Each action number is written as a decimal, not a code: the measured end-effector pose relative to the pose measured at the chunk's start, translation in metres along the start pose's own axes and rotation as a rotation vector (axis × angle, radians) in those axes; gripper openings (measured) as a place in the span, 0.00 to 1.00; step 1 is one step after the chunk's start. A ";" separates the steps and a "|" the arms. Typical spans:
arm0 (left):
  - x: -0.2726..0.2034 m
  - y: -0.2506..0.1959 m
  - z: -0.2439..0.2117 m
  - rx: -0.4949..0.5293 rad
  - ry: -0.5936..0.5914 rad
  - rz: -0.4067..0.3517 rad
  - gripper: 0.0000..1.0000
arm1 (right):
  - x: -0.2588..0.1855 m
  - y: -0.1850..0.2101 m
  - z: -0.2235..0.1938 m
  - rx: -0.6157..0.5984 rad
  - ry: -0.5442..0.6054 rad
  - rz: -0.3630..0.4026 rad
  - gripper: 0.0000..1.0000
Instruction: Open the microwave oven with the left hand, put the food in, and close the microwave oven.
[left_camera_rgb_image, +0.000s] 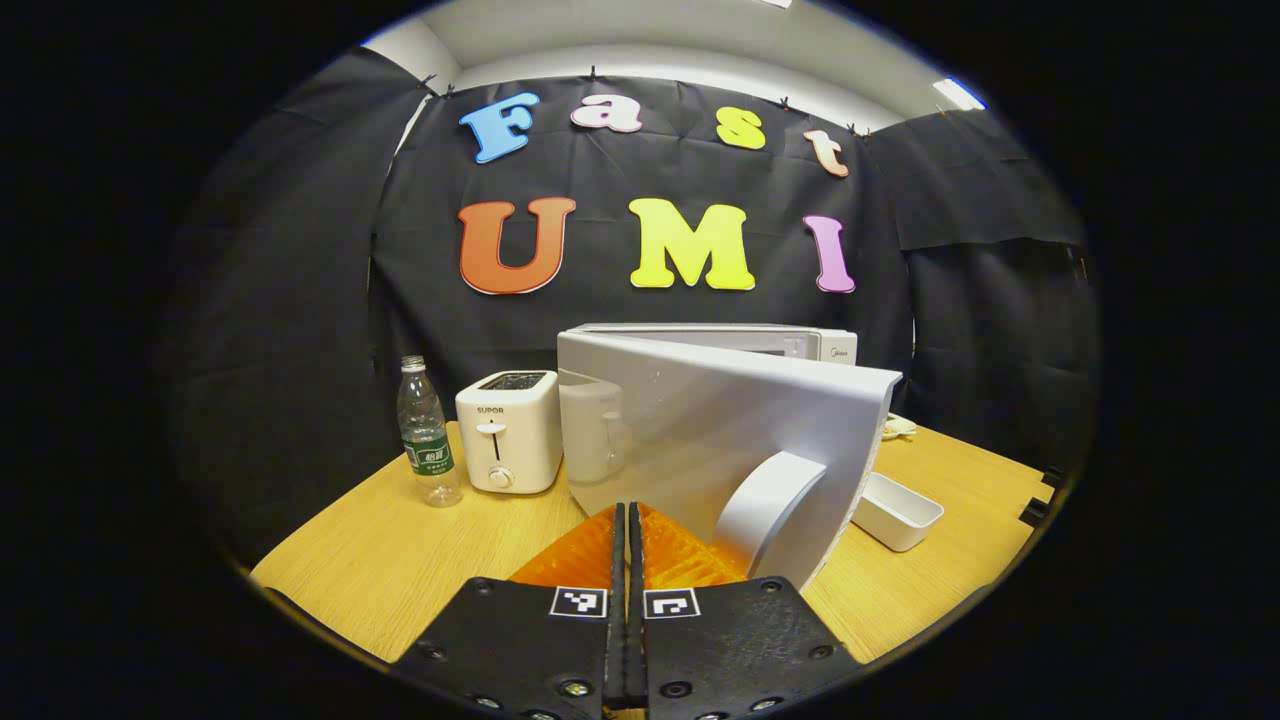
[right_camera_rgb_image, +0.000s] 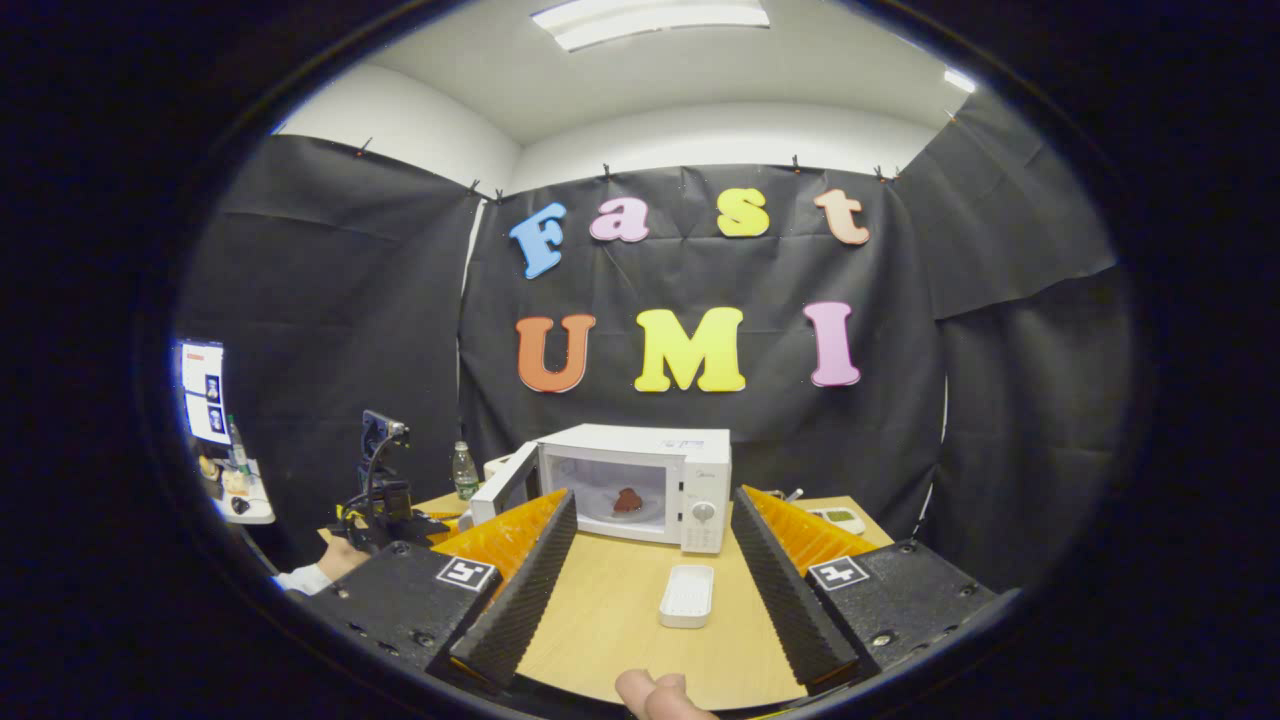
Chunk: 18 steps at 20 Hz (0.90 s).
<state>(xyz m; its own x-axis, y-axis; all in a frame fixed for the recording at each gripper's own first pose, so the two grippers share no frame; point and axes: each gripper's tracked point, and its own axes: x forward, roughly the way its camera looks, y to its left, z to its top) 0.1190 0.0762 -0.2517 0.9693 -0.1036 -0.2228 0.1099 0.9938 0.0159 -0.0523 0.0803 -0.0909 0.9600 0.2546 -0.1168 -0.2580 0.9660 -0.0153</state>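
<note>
White plastic door: microwave door (left_camera_rgb_image: 720, 420) is standing partly open, smooth and glossy, with a curved moulded handle (left_camera_rgb_image: 770, 510) at its free edge.
Food: brown lump (right_camera_rgb_image: 628, 499) is sitting on a plate inside the microwave (right_camera_rgb_image: 640, 485), behind the open cavity front.
Left gripper: left gripper (left_camera_rgb_image: 627, 540) is showing its orange ribbed fingers pressed together, clamping nothing, just beside the door handle.
Right gripper: right gripper (right_camera_rgb_image: 650, 555) is hanging back in front of the microwave with jaws spread wide, empty, black foam pads facing each other.
Risk, closing: closed fingers pushing near the handle could be slipping off the slick curved plastic; a hard shove could be sliding the whole microwave back on the smooth wood-grain table (left_camera_rgb_image: 400, 540).
Risk, tray: white rectangular tray (right_camera_rgb_image: 687, 595) is lying in front of the microwave, near the door's sweep.
Left of microwave: boxy cream toaster (left_camera_rgb_image: 508, 430), then clear ribbed water bottle (left_camera_rgb_image: 427, 435), light and easy to tip.
</note>
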 end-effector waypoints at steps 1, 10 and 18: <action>0.002 -0.008 -0.001 0.003 0.004 -0.009 0.10 | -0.001 -0.004 0.001 0.004 -0.001 -0.002 0.99; 0.040 -0.039 -0.006 -0.039 0.021 -0.047 0.00 | -0.006 -0.037 0.005 0.025 -0.034 -0.032 0.98; 0.076 -0.074 -0.007 -0.043 0.020 -0.104 0.00 | 0.000 -0.049 0.001 0.043 -0.038 -0.004 0.98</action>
<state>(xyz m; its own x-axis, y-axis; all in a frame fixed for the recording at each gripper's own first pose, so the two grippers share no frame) 0.1834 -0.0046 -0.2764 0.9485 -0.2062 -0.2406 0.2000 0.9785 -0.0500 -0.0400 0.0330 -0.0886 0.9646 0.2517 -0.0787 -0.2504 0.9678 0.0268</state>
